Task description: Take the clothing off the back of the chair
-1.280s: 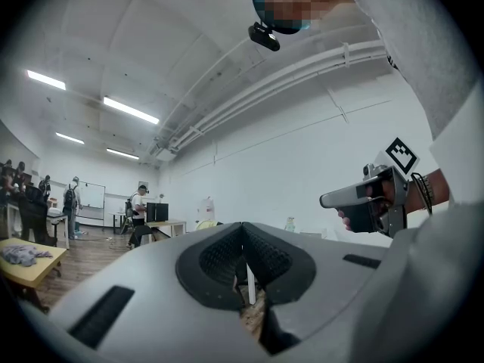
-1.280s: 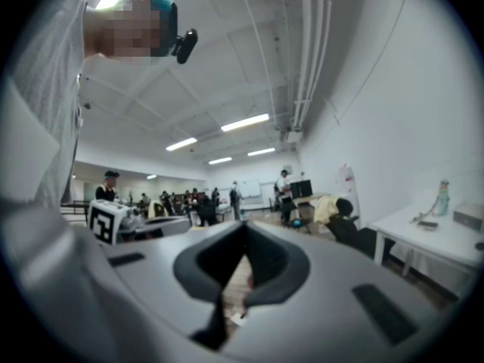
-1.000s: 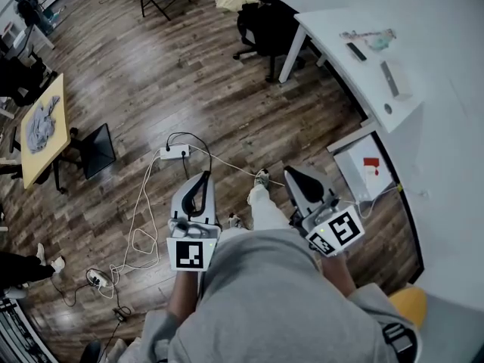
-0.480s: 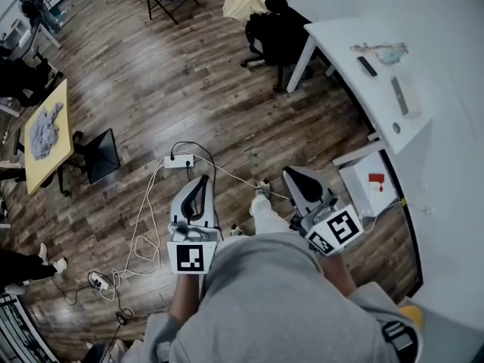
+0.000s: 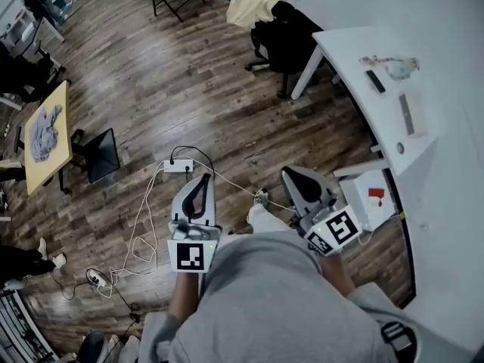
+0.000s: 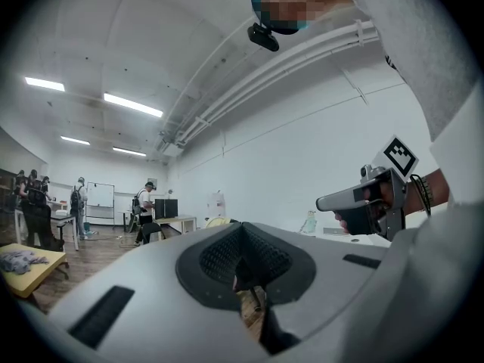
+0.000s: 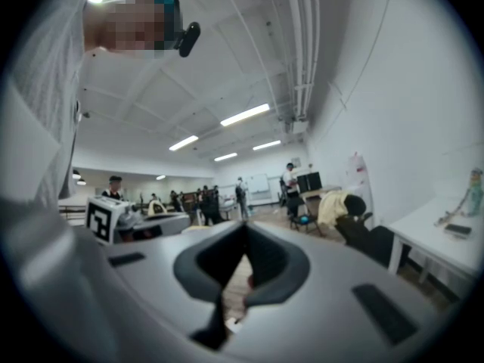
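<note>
Closing in: the pale yellow garment (image 5: 255, 6) on the black office chair (image 5: 286, 35) has drawn nearer. Left tongs (image 5: 202, 178) and right tongs (image 5: 293, 175) are clamped together and empty, with the grab still ahead.

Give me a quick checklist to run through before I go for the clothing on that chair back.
1. Clothing on the chair back: ok. A pale yellow garment drapes over the black office chair.
2. Chair within reach: not ok. It stands far ahead across the floor, beside the white desk.
3. Left gripper empty: ok, nothing between its fingers.
4. Right gripper empty: ok.
5. Fingers open for a grasp: not ok, both grippers are shut.
6. Floor ahead free of trip hazards: not ok. A corded power strip lies just ahead.
</note>
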`<action>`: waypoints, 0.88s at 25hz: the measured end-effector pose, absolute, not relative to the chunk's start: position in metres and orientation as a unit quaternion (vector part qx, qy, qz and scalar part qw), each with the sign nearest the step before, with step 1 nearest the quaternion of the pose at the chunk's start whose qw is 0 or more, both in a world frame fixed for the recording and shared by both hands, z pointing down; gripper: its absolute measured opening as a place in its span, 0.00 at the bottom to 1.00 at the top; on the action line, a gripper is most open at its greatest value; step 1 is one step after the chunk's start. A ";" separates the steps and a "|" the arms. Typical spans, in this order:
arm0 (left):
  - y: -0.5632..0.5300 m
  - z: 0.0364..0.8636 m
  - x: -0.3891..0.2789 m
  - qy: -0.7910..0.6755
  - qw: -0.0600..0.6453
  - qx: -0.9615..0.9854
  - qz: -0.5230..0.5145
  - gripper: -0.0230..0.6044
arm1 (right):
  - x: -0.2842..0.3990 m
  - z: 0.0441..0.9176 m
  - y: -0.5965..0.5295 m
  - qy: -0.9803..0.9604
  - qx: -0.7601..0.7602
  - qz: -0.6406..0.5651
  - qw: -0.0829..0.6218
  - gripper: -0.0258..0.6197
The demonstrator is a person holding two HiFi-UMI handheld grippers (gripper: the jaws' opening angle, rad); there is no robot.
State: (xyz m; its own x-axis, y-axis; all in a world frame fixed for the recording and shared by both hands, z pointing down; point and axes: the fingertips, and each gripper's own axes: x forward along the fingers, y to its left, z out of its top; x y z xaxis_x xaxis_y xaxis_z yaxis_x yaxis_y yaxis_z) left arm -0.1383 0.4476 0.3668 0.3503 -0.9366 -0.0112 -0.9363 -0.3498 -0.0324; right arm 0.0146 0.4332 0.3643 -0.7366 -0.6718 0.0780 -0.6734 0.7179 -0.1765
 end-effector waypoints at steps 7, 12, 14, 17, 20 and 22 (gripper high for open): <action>0.398 0.363 -0.114 0.578 0.028 -0.815 -0.018 0.09 | 0.039 0.363 0.380 -0.932 0.349 0.100 -0.001 0.09; 0.362 0.362 -0.093 0.588 0.028 -0.808 -0.005 0.09 | 0.060 0.365 0.347 -0.936 0.339 0.095 0.002 0.09; 0.352 0.364 -0.084 0.587 0.030 -0.809 -0.004 0.09 | 0.069 0.368 0.337 -0.936 0.339 0.093 0.004 0.09; 0.340 0.366 -0.069 0.581 0.031 -0.813 -0.006 0.09 | 0.081 0.370 0.326 -0.936 0.341 0.092 0.005 0.09; 0.327 0.367 -0.059 0.574 0.032 -0.818 -0.011 0.09 | 0.092 0.370 0.318 -0.934 0.346 0.093 0.003 0.09; 0.321 0.369 -0.054 0.572 0.026 -0.820 -0.013 0.09 | 0.098 0.371 0.314 -0.931 0.351 0.096 0.002 0.09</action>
State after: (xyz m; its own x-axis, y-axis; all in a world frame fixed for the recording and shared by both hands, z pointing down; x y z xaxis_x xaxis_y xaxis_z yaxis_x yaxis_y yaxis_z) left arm -0.0545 0.3207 0.3686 0.3460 -0.9382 -0.0095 -0.9369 -0.3449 -0.0575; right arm 0.0980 0.3143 0.3709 -0.7531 -0.6541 0.0709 -0.6548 0.7348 -0.1766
